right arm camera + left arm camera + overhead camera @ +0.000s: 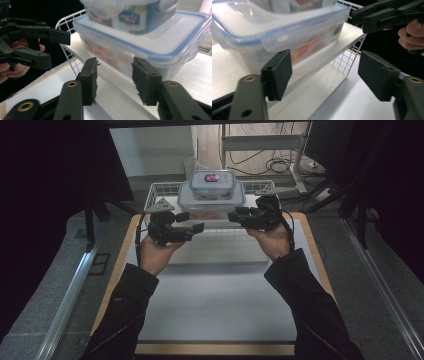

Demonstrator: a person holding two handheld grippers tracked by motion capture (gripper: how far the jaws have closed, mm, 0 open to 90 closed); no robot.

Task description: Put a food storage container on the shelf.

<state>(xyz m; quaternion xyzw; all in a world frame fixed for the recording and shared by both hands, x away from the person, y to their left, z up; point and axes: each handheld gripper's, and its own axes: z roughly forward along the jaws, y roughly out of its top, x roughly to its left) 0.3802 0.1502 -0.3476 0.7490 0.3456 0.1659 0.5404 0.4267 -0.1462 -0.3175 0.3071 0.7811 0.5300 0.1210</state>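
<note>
Clear plastic large container (211, 202) sits on a white board in the wire basket (156, 190) at the worktop's (220, 305) far end, small container (212, 184) stacked on top. My left tool (196, 226) and right tool (235, 216) flank it just in front (both parted, gripping nothing, pads off the box).

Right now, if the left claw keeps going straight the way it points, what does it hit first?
Probably the large clear container: the left claw is open with nothing between its pads, aimed at the container's near corner on the white shelf. Depth is unclear.
</note>
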